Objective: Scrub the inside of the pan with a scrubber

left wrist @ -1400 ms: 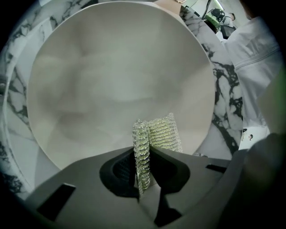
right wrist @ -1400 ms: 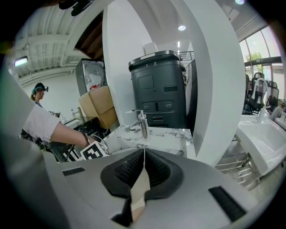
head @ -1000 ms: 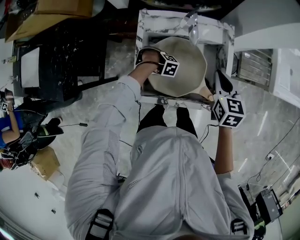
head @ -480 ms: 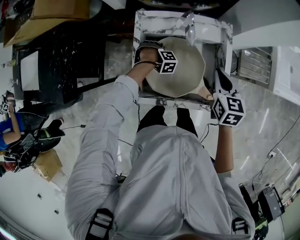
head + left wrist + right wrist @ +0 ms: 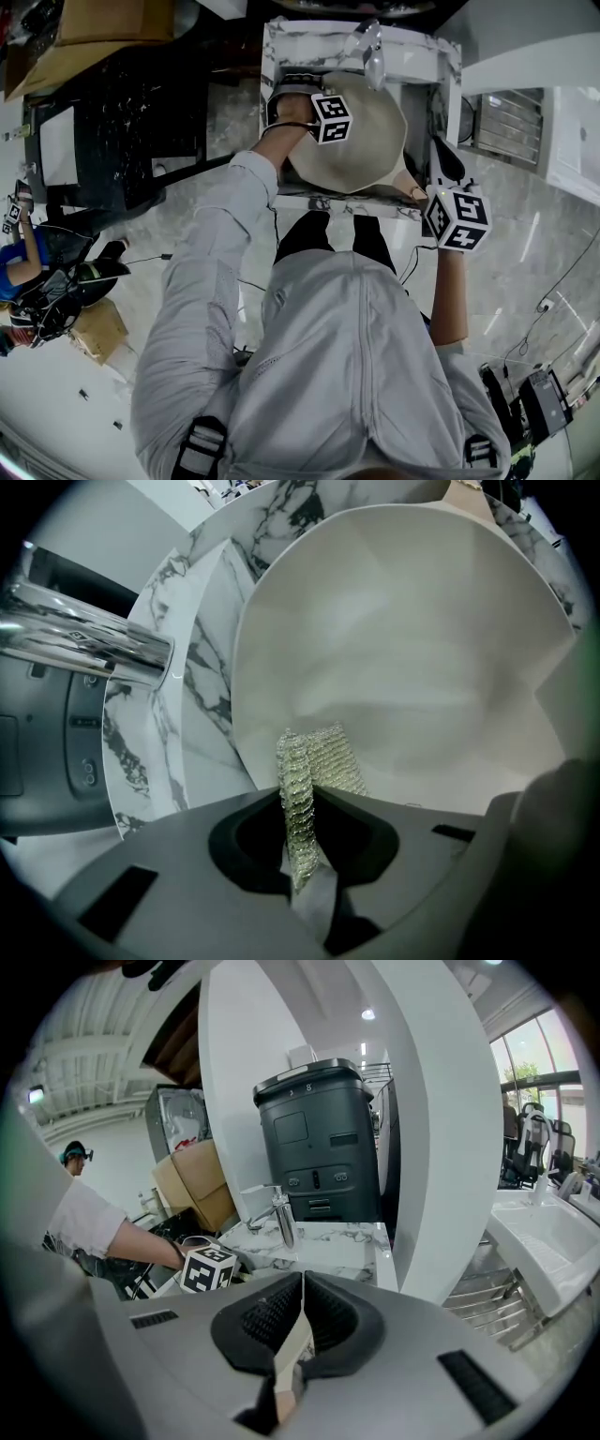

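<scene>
The left tool point(image 5: 300, 829) is clamping a silvery mesh scrubber point(image 5: 317, 759), its jaws closing tight on the folded lower edge while the free upper part is sticking out past the tips. That free part is lying against the pale inner wall of the pan point(image 5: 412, 639), low on the side nearest this tool. The pan is sitting tilted in a white marble sink point(image 5: 192, 682), its open face turning toward the left tool and its rim leaning close to the sink's wall. A chrome faucet point(image 5: 89, 649) is reaching out over the sink from the left of the left gripper view, apart from the scrubber. The right tool point(image 5: 298, 1321) is gripping the pan's thin tan handle point(image 5: 291, 1363), jaws pressing together on it with no gap showing. From the head view, this handle is running from the pan's near right rim to the right tool, which is hanging just outside the sink's right corner. Beyond it, the marble tabletop point(image 5: 342, 1241) is carrying the faucet, and a dark grey bin point(image 5: 319, 1138) is standing behind.
</scene>
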